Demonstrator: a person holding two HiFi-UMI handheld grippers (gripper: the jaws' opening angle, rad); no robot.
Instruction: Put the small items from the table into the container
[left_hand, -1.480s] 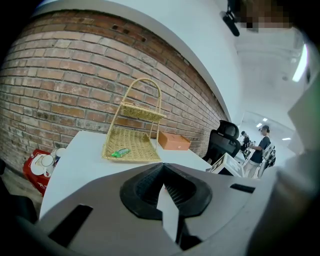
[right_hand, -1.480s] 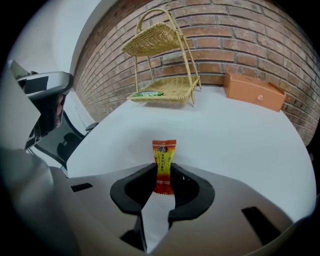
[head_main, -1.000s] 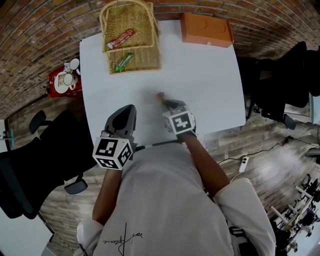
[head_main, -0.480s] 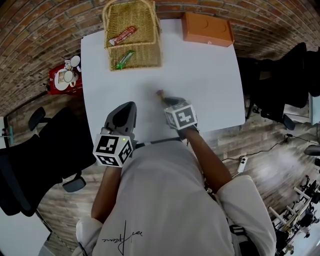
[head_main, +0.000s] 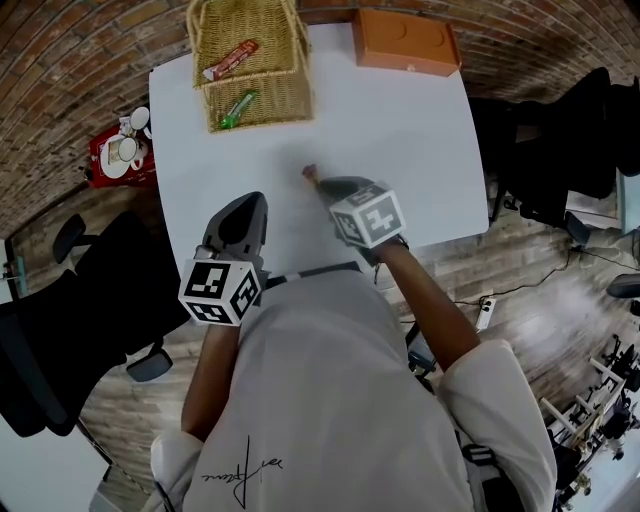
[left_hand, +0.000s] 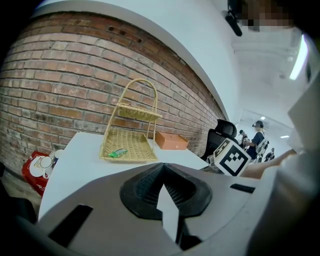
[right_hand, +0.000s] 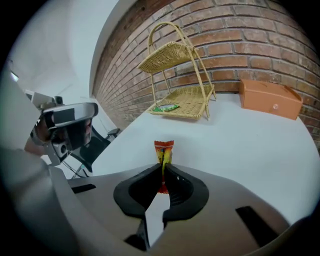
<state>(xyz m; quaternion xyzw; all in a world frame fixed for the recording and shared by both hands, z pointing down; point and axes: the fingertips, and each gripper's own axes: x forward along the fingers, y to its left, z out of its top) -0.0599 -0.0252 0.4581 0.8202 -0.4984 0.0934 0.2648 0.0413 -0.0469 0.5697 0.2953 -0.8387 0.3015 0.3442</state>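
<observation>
Task partly done. A red packet (head_main: 230, 60) and a green packet (head_main: 237, 109) already lie on the tiers of the wicker basket (head_main: 262, 95) at the far edge of the table (head_main: 400, 140). The right gripper (head_main: 320, 183), jaws closing, pinches an orange-and-yellow packet (right_hand: 163, 149) over mid-table, well apart from the basket. The left gripper (head_main: 248, 203) rests shut and empty. No other loose small item shows, so this delivery is probably the last.

No legible text; shirt script (head_main: 245, 470), snack packet (right_hand: 163, 150) print unreadable.
</observation>
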